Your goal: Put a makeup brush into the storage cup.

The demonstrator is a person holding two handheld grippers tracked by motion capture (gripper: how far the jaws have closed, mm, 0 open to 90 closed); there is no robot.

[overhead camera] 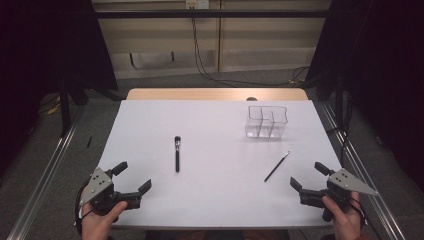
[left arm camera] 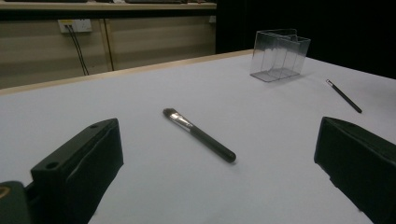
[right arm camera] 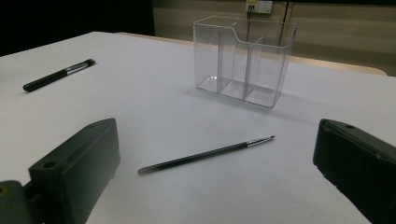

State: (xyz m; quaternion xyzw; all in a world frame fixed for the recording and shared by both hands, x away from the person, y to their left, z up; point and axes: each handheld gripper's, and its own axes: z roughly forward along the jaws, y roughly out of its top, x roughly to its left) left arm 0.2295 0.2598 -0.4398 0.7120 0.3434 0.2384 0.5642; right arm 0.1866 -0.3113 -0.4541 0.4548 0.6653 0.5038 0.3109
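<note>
In the high view, the left gripper (overhead camera: 134, 176) sits at the lower left of the frame and the right gripper (overhead camera: 306, 175) at the lower right, both with jaws spread wide and nothing between them. The thick brush (overhead camera: 177, 153) lies flat on the white table (overhead camera: 210, 200) left of centre, well apart from the left gripper. The thin brush (overhead camera: 277, 166) lies slanted right of centre, near the right gripper. The clear plastic organizer (overhead camera: 267, 121) stands upright in the upper right, apart from both brushes.
</note>
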